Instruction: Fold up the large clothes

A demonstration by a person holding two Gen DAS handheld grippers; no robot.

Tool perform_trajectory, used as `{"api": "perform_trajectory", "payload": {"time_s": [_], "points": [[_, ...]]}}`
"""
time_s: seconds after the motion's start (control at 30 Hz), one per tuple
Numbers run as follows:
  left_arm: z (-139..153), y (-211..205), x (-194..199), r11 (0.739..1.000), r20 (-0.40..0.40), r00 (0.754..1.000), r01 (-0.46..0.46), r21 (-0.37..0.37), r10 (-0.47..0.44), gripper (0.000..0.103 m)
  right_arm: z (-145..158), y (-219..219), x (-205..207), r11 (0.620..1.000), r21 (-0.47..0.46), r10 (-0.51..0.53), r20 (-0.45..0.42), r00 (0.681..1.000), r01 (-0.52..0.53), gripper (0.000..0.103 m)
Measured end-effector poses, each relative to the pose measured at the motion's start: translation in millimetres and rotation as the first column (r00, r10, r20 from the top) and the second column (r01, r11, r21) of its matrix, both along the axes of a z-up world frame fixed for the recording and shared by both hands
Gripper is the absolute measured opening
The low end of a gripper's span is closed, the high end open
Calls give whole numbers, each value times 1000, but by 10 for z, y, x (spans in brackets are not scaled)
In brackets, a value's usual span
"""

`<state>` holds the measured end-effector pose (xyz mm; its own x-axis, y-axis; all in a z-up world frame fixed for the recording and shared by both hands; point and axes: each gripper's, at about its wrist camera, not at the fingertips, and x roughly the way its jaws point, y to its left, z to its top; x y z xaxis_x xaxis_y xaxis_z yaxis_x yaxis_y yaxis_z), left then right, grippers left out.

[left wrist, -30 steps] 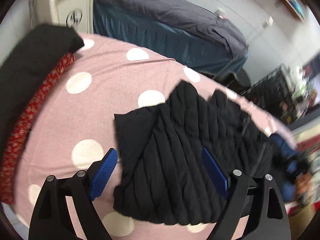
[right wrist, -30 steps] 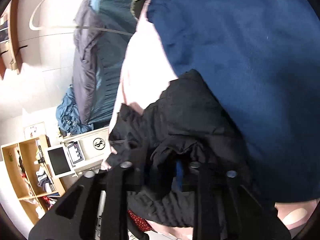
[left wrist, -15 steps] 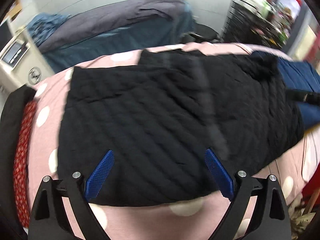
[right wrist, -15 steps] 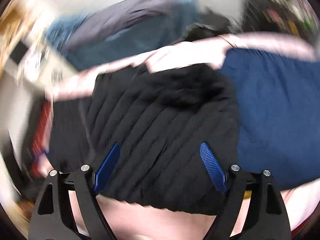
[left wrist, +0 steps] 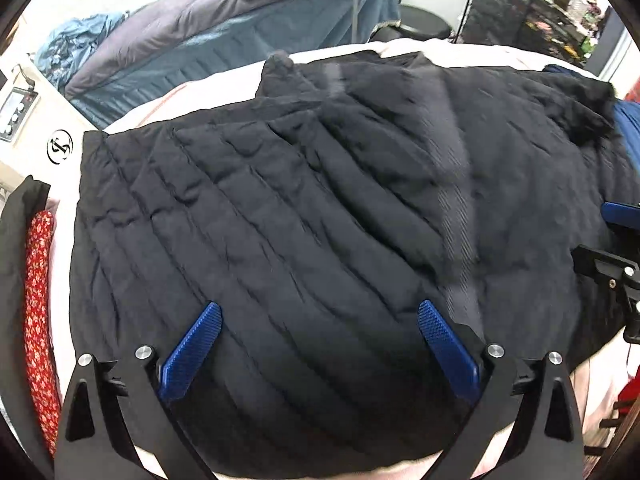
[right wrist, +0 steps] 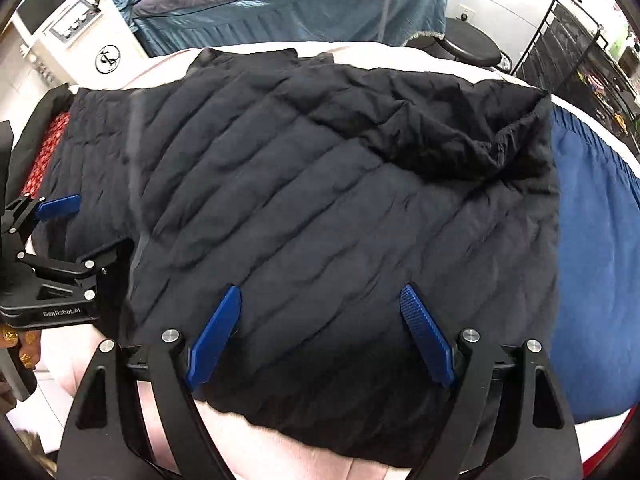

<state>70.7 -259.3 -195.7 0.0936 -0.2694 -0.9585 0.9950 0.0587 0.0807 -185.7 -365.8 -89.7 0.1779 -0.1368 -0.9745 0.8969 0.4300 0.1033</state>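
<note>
A black quilted jacket (left wrist: pixel 304 216) lies spread flat on the pink table cover (left wrist: pixel 168 100); it also fills the right wrist view (right wrist: pixel 320 208), with its crumpled hood (right wrist: pixel 472 136) at the far right. My left gripper (left wrist: pixel 318 340) is open and empty, hovering over the jacket's near half. My right gripper (right wrist: pixel 320 332) is open and empty over the jacket's near edge. Each gripper shows at the side of the other's view: the right gripper (left wrist: pixel 612 256) and the left gripper (right wrist: pixel 56 248).
A blue garment (right wrist: pixel 592 240) lies under the jacket's right side. A red patterned cloth (left wrist: pixel 36 308) and a black garment (left wrist: pixel 16 232) lie at the left. A bed with grey-blue bedding (right wrist: pixel 288 4), a white machine (right wrist: pixel 92 36) and a black rack (right wrist: pixel 580 48) stand behind.
The right gripper let go of the bunched jacket and opened. The jacket went from a bunched, half-folded lump to spread flat. Both grippers now hover level over its near edge.
</note>
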Motion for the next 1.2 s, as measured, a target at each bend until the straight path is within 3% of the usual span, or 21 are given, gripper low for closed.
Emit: {"api": "perform_trajectory", "payload": {"time_s": [0.17, 0.27, 0.6, 0.83, 0.97, 1.07, 1.2], "points": [[-246, -315, 183, 987, -74, 993, -83, 136, 94, 98, -252, -205, 233, 998, 30, 54, -115, 992, -51, 87], [-353, -443, 227, 977, -76, 990, -100, 188, 116, 99, -437, -278, 345, 996, 62, 80, -182, 980, -69, 91], [-539, -682, 209, 964, -53, 991, -107, 243, 124, 99, -913, -559, 502, 975, 219, 100, -249, 963, -45, 97], [-543, -620, 189, 970, -48, 992, -101, 220, 114, 99, -896, -465, 451, 985, 165, 84, -244, 966, -44, 97], [-386, -284, 64, 979, -50, 993, -101, 180, 111, 98, -731, -203, 397, 988, 150, 65, -250, 966, -28, 97], [-168, -96, 50, 986, -33, 991, -123, 110, 127, 97, -526, -92, 322, 991, 133, 5, -233, 973, 27, 97], [146, 314, 119, 989, -26, 989, -147, -5, 146, 97, -164, 197, 201, 997, 42, -57, -140, 989, 63, 97]]}}
